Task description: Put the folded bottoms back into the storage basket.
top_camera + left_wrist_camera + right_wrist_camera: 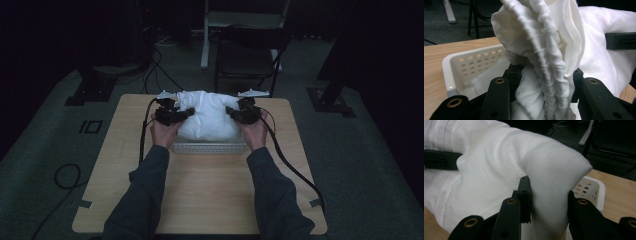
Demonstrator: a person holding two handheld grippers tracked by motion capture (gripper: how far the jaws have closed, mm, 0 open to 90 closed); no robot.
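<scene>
With the left claw (176, 113) and right claw (239, 113) each clamped on a bunch of the white cloth (207, 117) piled over the basket (210, 148) toward the counter's (210, 185) far edge, an uneven pull could tip the light basket or spill cloth over its rim.

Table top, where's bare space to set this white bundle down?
The widest bare wood of the table lies between the perforated white basket and the near edge, flanked by the forearms. Narrower strips run along the left and right edges. It is crowded at the far middle, where the white cloth bundle sits over the basket.
</scene>
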